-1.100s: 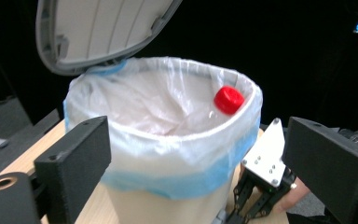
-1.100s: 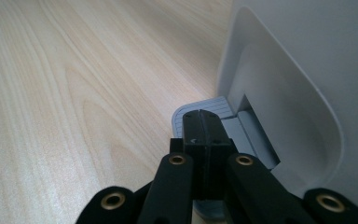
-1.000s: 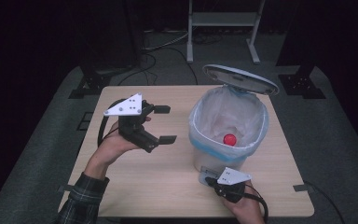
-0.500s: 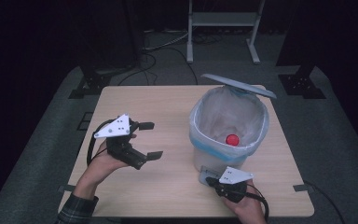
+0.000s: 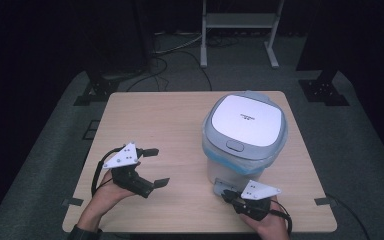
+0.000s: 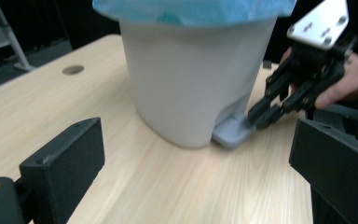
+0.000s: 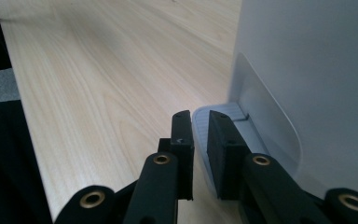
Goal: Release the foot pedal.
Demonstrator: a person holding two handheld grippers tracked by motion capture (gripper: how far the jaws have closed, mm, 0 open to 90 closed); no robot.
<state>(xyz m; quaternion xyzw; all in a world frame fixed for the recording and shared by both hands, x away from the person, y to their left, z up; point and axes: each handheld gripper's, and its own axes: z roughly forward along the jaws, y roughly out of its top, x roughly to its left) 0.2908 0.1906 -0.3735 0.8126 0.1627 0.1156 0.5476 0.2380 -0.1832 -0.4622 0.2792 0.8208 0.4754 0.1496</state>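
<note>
A white pedal bin (image 5: 245,150) stands on the right half of the wooden table (image 5: 170,120), its grey-rimmed lid (image 5: 245,119) down flat. A blue liner (image 6: 191,9) is folded over its rim. My right gripper (image 5: 221,189) sits at the bin's near side, and its jaws are shut with only a slit between them. Their tips (image 7: 199,119) rest at the grey foot pedal (image 7: 242,122). My left gripper (image 5: 157,166) is held over the table's left front, open and holding nothing. It looks towards the bin (image 6: 191,84), the pedal (image 6: 230,132) and the right gripper (image 6: 258,116).
Bare tabletop lies between the two grippers and behind the left one. A cable hole (image 6: 73,70) marks the far part of the table. Beyond the table stand a metal frame (image 5: 240,20) and floor cables (image 5: 175,50). The front edge runs close under both hands.
The bin's lid has dropped from raised to fully closed, hiding the red thing inside. My left gripper has drawn back towards the front left. The right gripper stayed at the pedal.
</note>
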